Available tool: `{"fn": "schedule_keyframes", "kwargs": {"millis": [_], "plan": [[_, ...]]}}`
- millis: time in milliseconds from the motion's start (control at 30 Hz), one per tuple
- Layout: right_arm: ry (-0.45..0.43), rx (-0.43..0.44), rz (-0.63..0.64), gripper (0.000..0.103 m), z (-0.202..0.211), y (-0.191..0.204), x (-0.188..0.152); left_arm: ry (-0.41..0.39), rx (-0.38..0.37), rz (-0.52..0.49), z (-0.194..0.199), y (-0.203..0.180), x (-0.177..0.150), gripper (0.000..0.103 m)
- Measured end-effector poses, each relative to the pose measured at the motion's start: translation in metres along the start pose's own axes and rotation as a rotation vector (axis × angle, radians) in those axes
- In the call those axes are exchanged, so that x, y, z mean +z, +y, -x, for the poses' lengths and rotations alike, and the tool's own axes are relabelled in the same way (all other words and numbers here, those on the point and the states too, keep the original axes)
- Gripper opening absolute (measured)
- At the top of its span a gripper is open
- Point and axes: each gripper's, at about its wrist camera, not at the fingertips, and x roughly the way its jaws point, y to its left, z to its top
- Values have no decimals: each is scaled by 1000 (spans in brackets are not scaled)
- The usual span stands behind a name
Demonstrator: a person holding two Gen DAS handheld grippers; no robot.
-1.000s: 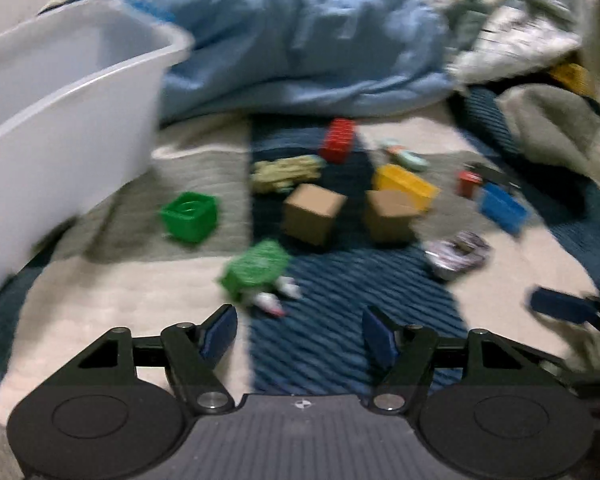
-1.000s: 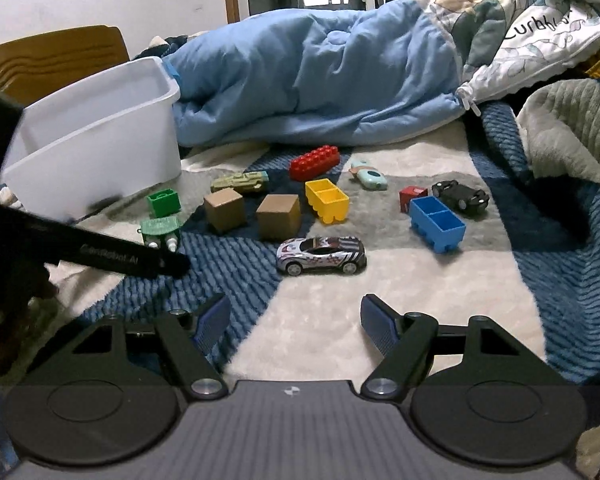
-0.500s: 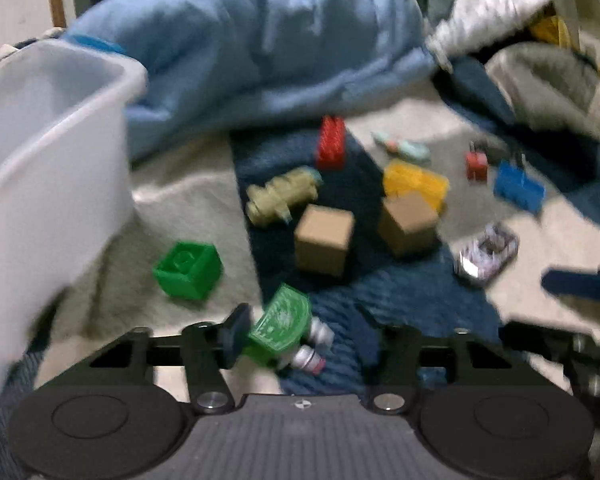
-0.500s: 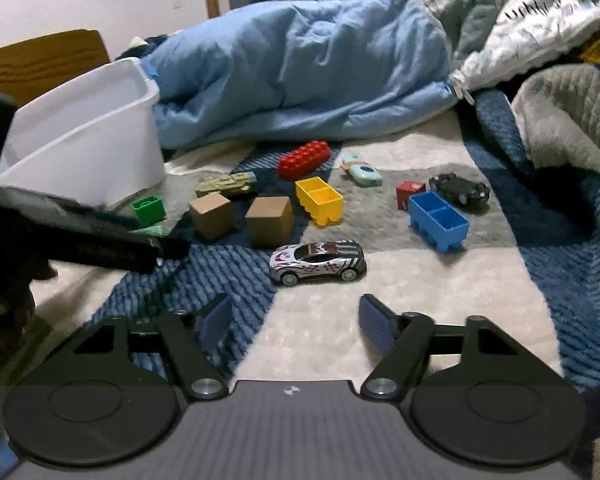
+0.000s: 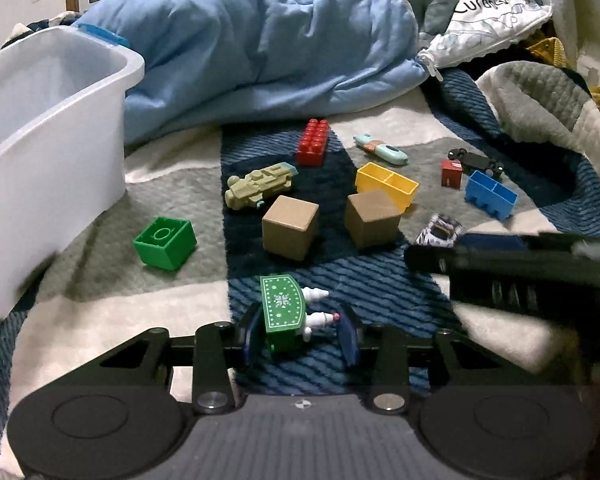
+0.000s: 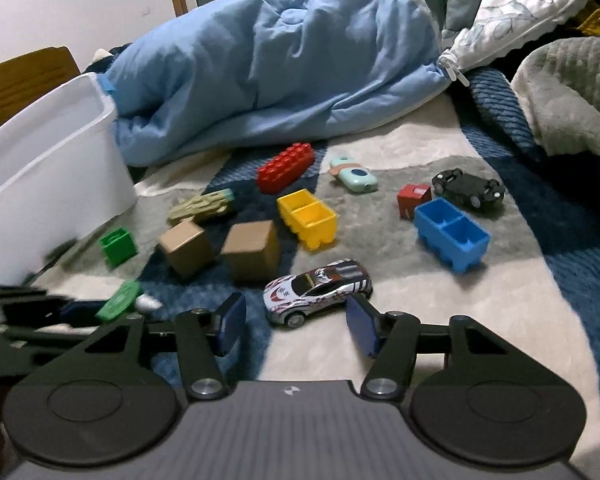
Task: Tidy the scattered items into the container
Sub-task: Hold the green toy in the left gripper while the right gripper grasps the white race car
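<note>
A white plastic bin stands at the left on the bed; it also shows in the right wrist view. My left gripper is open, its fingers on either side of a green toy with white pegs, not clamped on it. My right gripper is open, its fingers straddling the rear of a silver toy car on the blanket. The green toy and the left gripper's finger show at the left of the right wrist view.
Scattered on the blanket: green cube, tan toy tank, two brown cubes, red brick, yellow brick, blue brick, small red block, black car, teal toy. A blue duvet lies behind.
My left gripper moved forward onto the green toy, which now sits between its fingers. My right gripper advanced to the silver car, now between its fingertips.
</note>
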Motion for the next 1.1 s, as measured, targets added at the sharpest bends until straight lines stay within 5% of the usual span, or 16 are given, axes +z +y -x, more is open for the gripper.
{"fn": "schedule_keyframes", "kwargs": {"millis": [267, 367, 533, 733, 833, 967, 1033, 1100], "plan": [[38, -83, 66, 63, -20, 4, 14, 0, 6, 7, -1, -2, 1, 44], [26, -128, 177, 54, -15, 19, 4, 1, 2, 11, -1, -2, 3, 44], [-1, -74, 198, 35, 8, 12, -8, -13, -15, -1, 2, -3, 2, 44], [-13, -84, 214, 36, 27, 7, -17, -12, 2, -6, 0, -5, 2, 44], [2, -96, 153, 48, 19, 4, -12, -9, 8, 7, -4, -4, 2, 46], [11, -111, 105, 51, 7, 3, -5, -9, 6, 32, -9, -1, 5, 46], [22, -112, 114, 36, 3, 5, -6, -11, -5, 44, -9, 0, 7, 45], [17, -115, 129, 34, 6, 8, -7, -26, -18, 52, -7, 2, 7, 44]]}}
